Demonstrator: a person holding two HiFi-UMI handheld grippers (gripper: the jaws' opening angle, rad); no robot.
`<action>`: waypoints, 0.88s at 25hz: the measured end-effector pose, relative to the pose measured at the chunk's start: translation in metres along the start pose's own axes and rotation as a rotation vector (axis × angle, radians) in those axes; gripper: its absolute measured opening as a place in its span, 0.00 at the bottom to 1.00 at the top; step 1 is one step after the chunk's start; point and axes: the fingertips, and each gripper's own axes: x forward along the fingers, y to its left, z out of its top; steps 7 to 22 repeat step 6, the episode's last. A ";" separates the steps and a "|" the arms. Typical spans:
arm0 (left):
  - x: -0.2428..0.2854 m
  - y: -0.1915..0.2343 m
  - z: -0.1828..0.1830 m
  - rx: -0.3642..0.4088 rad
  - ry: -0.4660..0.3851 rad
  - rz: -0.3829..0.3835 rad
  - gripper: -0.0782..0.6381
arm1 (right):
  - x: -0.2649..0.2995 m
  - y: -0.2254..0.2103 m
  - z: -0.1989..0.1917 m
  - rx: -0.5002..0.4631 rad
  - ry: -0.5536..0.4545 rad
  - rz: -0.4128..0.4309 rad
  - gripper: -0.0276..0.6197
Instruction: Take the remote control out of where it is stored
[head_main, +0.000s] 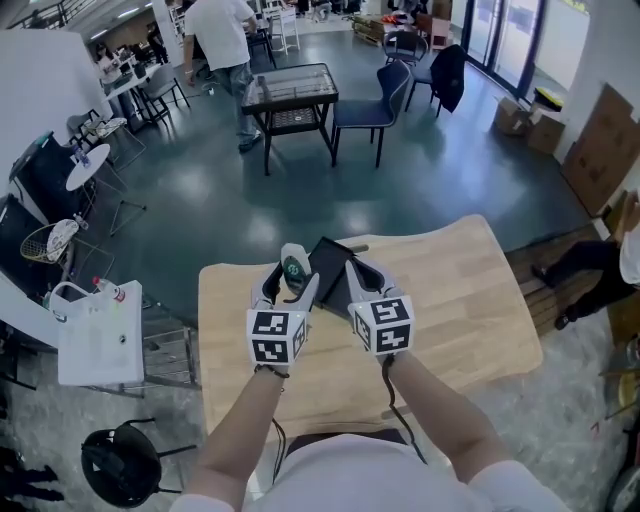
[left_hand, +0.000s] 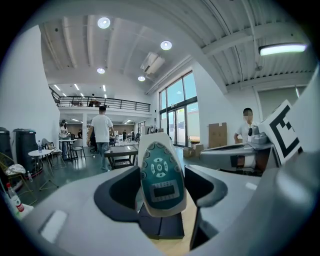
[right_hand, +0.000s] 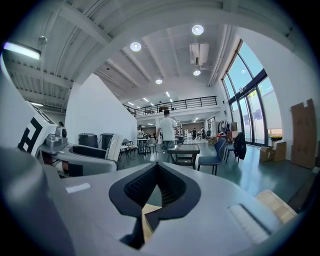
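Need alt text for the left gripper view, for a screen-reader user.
The left gripper holds a white oval remote control with a teal button face upright between its dark-padded jaws. Beneath it a flat black case lies on the pale wooden table. Behind is an open hall with tables, chairs and a person in a white shirt seen from behind.

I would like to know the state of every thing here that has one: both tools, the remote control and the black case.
remote control: upright, gripped by the left tool.
left tool: shut on the remote control.
right tool: shut, holding nothing.
black case: lying on the table; open or closed, cannot tell.
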 end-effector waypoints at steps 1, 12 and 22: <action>0.000 0.000 0.000 0.000 0.000 0.000 0.52 | 0.000 0.000 0.000 0.000 0.000 -0.001 0.08; 0.003 0.001 -0.001 -0.003 -0.001 0.006 0.51 | 0.000 -0.003 -0.001 -0.002 -0.001 -0.001 0.08; 0.003 0.001 -0.001 -0.003 -0.001 0.006 0.51 | 0.000 -0.003 -0.001 -0.002 -0.001 -0.001 0.08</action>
